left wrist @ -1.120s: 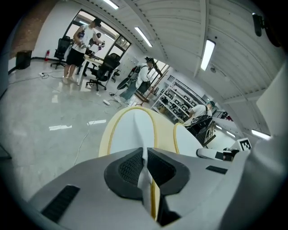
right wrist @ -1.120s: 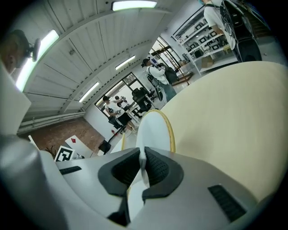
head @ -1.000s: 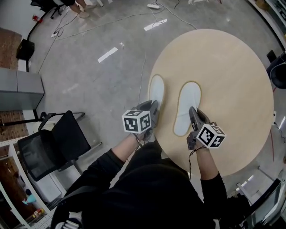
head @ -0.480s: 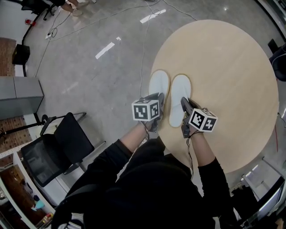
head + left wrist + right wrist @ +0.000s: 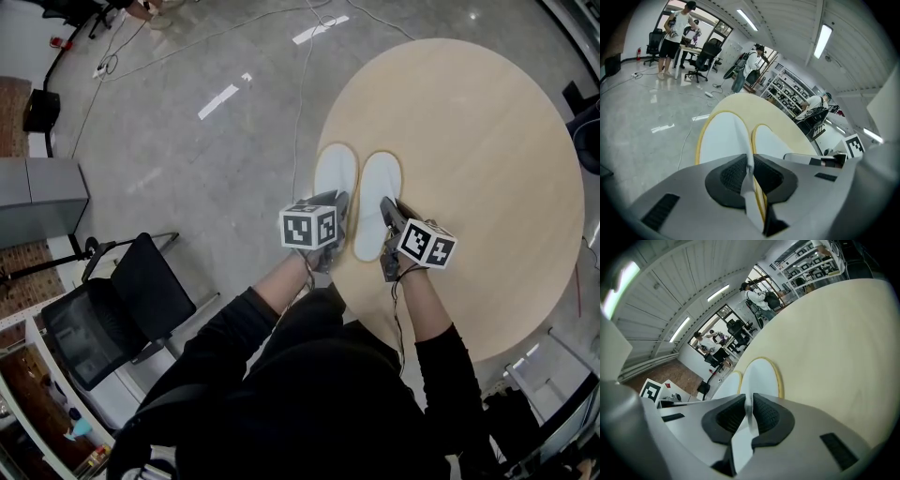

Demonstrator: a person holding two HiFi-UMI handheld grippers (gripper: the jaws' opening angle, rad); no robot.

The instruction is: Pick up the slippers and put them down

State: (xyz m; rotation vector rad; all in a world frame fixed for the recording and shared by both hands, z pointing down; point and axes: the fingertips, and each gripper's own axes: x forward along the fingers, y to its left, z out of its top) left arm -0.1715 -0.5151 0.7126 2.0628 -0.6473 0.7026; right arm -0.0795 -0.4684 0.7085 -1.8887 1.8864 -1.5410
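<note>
Two flat white slippers with yellow rims lie side by side, soles up, on the round wooden table (image 5: 487, 141) near its left edge. The left slipper (image 5: 335, 173) (image 5: 721, 136) is pinched at its heel end by my left gripper (image 5: 336, 217) (image 5: 750, 174), which is shut on it. The right slipper (image 5: 377, 199) (image 5: 759, 373) is pinched at its heel end by my right gripper (image 5: 387, 223) (image 5: 749, 414), also shut on it. Thin white slipper fabric shows between each pair of dark pads. Both slippers rest on the tabletop.
A black office chair (image 5: 112, 309) stands on the grey floor at the left, below a grey cabinet (image 5: 42, 202). Cables (image 5: 300, 103) run across the floor. People, desks and shelving stand far off in the room (image 5: 679, 35).
Both grippers came down and drew together with the slippers, which now lie close and parallel on the table. In the last half second little has moved.
</note>
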